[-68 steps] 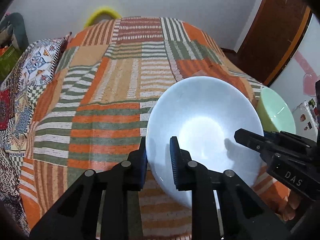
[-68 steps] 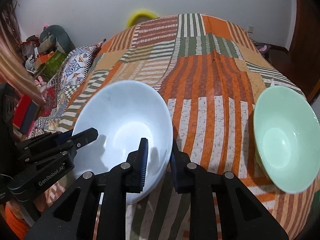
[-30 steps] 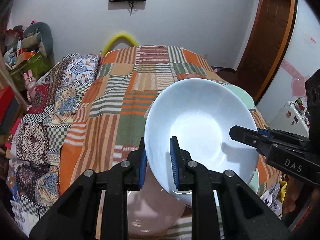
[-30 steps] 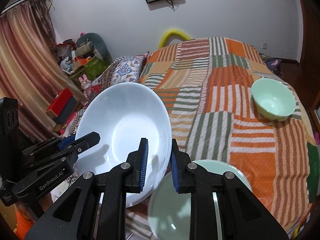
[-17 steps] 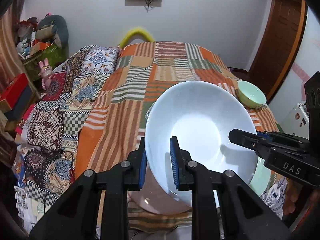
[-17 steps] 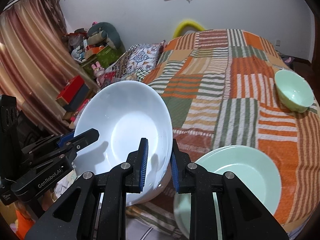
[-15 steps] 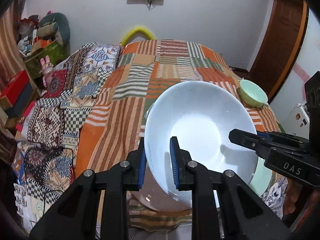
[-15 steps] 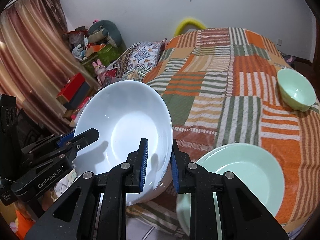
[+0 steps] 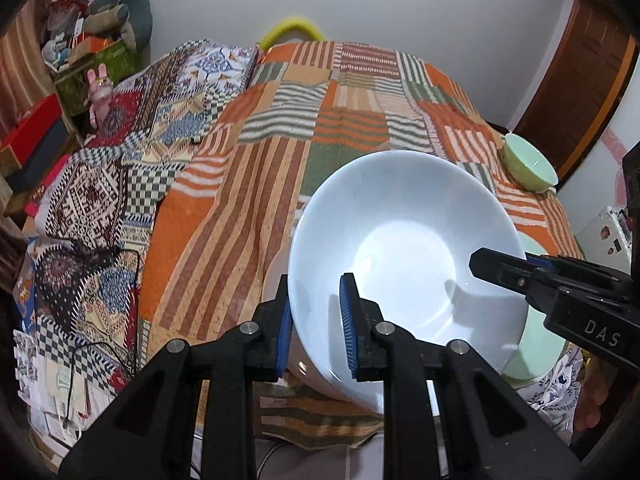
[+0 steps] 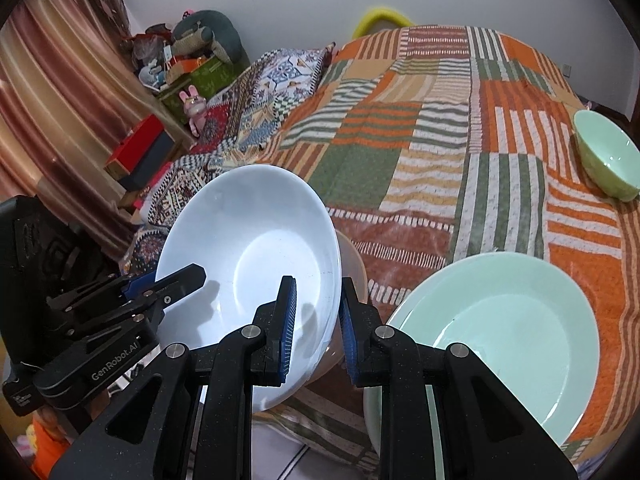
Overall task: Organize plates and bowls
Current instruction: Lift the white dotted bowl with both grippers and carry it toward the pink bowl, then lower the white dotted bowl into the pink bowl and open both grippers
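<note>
Both grippers clamp one wide, shallow, glossy white bowl (image 9: 404, 256) by opposite sides of its rim. The left gripper (image 9: 314, 324) has its blue-padded fingers nearly together with the near rim pinched between them, and the right gripper (image 10: 316, 316) grips the far rim in the same way, its fingers almost fully closed.

The bowl hangs tilted above the near edge of the bed's orange, green and cream striped patchwork blanket (image 10: 440, 140), directly over a pale pink plate (image 10: 354, 268) of which only an edge shows. Just beside it lies a stack of pale green plates (image 10: 504, 328), and a small pale green bowl (image 10: 608, 160) sits well apart near the far edge.

The step in hand looks like setting the white bowl down onto the pink plate. Doing it well probably means levelling the bowl first, lowering both hands together so neither rim twists out of its pads, centring it, and releasing only once its base rests flat.
</note>
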`<state>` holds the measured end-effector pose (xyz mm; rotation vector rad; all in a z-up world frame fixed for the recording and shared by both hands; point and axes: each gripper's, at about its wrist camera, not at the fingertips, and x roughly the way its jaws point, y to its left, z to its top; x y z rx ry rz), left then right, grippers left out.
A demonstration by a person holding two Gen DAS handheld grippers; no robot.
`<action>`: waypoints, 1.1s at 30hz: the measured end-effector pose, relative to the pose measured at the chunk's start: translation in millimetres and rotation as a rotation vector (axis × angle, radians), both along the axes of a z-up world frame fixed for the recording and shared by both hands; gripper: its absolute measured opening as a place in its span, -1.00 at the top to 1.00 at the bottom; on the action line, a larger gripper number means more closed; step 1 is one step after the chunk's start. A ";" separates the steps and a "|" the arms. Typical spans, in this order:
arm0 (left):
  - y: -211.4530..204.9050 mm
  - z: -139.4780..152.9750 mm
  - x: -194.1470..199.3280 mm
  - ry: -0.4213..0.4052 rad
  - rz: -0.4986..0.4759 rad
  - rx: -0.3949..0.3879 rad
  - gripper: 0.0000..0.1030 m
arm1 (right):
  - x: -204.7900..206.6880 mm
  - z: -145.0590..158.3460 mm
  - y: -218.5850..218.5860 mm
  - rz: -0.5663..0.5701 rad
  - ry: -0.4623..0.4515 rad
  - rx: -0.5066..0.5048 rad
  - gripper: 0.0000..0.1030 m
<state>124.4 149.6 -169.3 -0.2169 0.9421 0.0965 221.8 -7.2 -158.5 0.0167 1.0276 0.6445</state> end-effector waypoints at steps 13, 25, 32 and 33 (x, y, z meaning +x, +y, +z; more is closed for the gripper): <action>6.6 -26.2 1.7 0.056 0.020 0.008 0.60 | -1.7 -14.6 9.8 0.014 0.037 -0.030 0.62; 11.9 -40.5 10.4 0.085 0.020 0.005 0.60 | 1.6 -26.5 15.1 0.023 0.065 -0.048 0.62; 12.3 -45.0 15.0 0.085 0.023 -0.014 0.60 | 5.3 -32.2 14.9 0.023 0.067 -0.059 0.62; 13.1 -45.3 15.2 0.085 0.022 -0.020 0.60 | 5.7 -32.5 14.9 0.024 0.066 -0.060 0.60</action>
